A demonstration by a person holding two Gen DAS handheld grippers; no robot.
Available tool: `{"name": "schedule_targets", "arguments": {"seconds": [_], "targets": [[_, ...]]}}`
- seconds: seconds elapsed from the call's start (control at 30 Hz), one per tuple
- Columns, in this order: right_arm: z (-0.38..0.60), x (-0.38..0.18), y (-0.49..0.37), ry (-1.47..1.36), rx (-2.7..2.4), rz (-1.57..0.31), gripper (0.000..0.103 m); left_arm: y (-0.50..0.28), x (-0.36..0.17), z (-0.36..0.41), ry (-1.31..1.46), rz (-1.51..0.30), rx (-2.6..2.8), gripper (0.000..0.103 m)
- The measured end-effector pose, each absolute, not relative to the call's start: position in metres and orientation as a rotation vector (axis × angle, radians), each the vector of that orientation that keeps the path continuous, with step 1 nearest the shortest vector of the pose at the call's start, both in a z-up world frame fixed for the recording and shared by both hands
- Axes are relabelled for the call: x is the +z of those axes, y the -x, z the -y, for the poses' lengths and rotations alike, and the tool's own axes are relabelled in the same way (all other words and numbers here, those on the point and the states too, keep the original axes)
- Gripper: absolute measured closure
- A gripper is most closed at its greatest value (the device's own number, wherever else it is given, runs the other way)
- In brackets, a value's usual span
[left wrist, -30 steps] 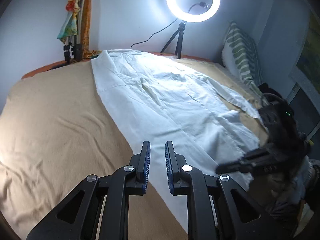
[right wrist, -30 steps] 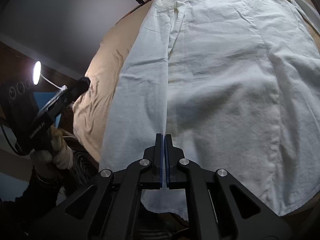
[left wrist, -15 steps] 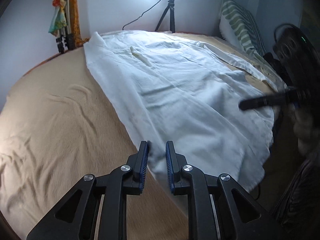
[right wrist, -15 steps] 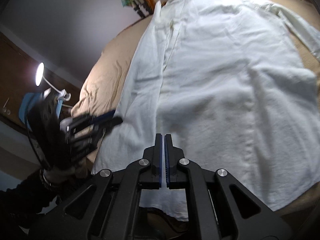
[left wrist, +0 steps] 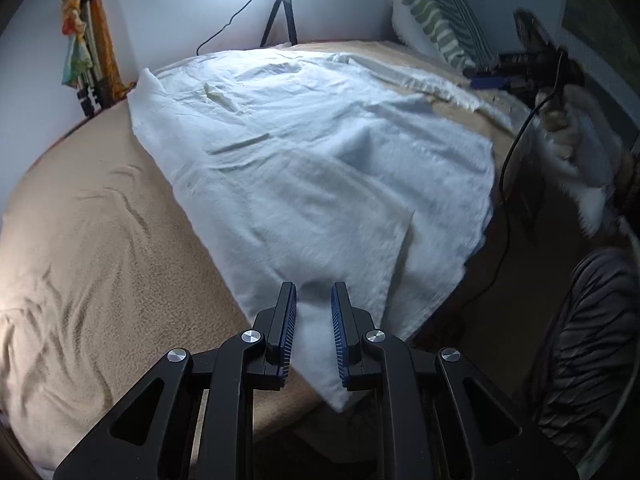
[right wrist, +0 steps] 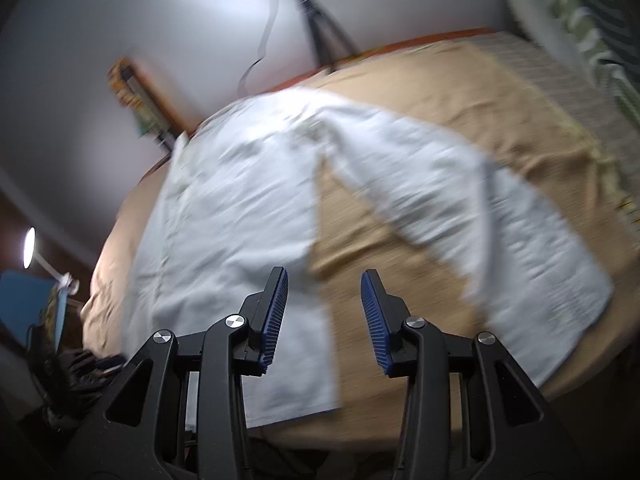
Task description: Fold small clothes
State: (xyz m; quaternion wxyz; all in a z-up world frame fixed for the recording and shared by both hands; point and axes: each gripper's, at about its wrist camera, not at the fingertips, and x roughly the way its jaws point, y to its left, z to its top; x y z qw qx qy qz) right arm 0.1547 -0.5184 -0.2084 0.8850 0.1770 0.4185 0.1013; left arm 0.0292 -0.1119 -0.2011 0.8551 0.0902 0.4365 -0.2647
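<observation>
A white shirt (left wrist: 312,152) lies spread flat on the tan bed cover (left wrist: 92,240), its hem at the near edge. My left gripper (left wrist: 314,320) is open, its blue pads just above the hem's near left corner. In the blurred right wrist view the shirt (right wrist: 236,216) shows with a long sleeve (right wrist: 500,236) stretched to the right. My right gripper (right wrist: 323,314) is wide open and empty, above the hem's right corner and the bare cover. The right gripper also shows in the left wrist view (left wrist: 500,80), far right, over the sleeve end.
A ring light on a tripod (left wrist: 282,12) stands at the bed's far side. A striped pillow (left wrist: 436,20) leans at the far right. A cloth-draped stand (left wrist: 86,64) is at the far left. A black cable (left wrist: 516,152) hangs off the bed's right edge.
My right gripper has opened and swung right, from the shirt's front placket toward the right sleeve. My left gripper has moved right, onto the hem corner.
</observation>
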Motion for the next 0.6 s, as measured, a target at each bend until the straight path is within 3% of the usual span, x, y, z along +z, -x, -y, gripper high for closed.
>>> {"name": "schedule_targets", "arguments": {"seconds": [0.3, 0.6], "targets": [[0.635, -0.242, -0.203, -0.432, 0.0, -0.922, 0.062, -0.059, -0.162, 0.141, -0.077, -0.866, -0.616, 0.088], [0.638, -0.259, -0.2, -0.393, 0.06, -0.968, 0.062, -0.093, -0.168, 0.164, 0.043, -0.907, -0.651, 0.088]]}}
